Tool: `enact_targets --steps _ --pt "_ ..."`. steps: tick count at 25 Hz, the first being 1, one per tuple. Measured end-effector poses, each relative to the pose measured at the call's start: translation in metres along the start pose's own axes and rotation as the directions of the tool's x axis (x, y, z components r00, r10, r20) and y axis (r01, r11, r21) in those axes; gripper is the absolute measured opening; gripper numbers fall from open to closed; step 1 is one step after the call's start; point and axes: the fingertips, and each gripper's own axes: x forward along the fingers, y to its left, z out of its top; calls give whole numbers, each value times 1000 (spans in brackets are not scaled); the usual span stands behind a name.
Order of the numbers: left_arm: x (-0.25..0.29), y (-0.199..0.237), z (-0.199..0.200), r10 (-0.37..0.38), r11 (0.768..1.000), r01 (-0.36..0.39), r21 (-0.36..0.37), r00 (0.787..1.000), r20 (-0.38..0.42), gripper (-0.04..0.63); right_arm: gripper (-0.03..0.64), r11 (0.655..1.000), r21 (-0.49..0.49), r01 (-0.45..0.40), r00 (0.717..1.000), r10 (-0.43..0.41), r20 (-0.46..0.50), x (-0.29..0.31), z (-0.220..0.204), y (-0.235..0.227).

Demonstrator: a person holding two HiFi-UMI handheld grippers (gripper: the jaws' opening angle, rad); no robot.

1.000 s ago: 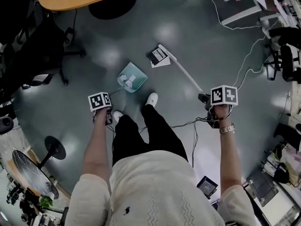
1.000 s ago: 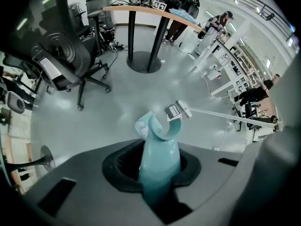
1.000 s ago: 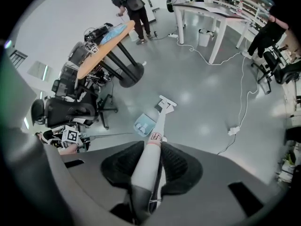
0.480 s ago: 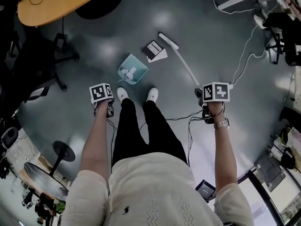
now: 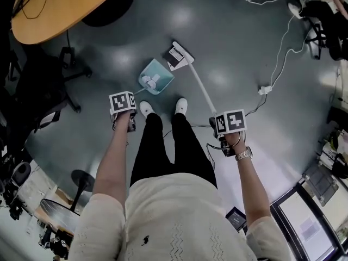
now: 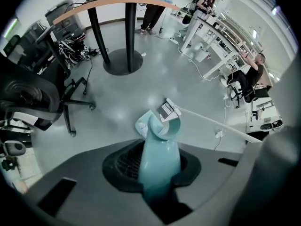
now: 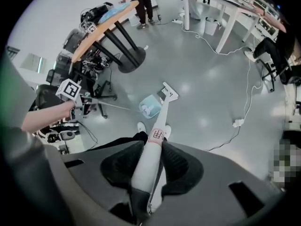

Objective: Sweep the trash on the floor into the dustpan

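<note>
A teal dustpan (image 5: 156, 76) rests on the grey floor in front of the person's shoes, with small white scraps (image 5: 149, 81) inside it. Its teal handle (image 6: 159, 164) runs back into my left gripper (image 5: 129, 118), which is shut on it. A white broom handle (image 5: 202, 91) slants from my right gripper (image 5: 221, 130) to the broom head (image 5: 181, 49) just right of the pan. The right gripper (image 7: 149, 161) is shut on that handle (image 7: 153, 149). A black-and-white packet (image 5: 174, 57) lies against the broom head, close to the dustpan's edge.
A round wooden table (image 5: 60, 7) on a black base stands far left. Office chairs (image 5: 38, 86) sit at the left. A white cable with a plug (image 5: 265, 89) trails across the floor at right, and a black cable (image 5: 196, 128) runs near the shoes. Desks line the right side.
The right gripper has moved left, toward the person. The broom head and the packet now lie closer to the dustpan. The person's feet have come together behind the pan.
</note>
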Motion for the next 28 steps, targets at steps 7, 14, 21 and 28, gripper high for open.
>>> enact_targets --steps 7,14,21,28 --pt "-2 4 1 -24 999 24 34 1000 -1 92 121 996 -21 -89 995 88 -52 -2 -31 51" --pt "-4 8 -5 -28 998 28 51 1000 -2 92 121 987 2 -158 984 157 -78 -12 -44 88" --pt "-5 16 -16 -29 993 30 116 999 -17 92 120 955 193 -226 974 222 41 -40 -30 74" --pt "-14 24 -42 -24 989 28 148 999 -27 92 120 957 228 -178 983 160 93 -57 -63 52"
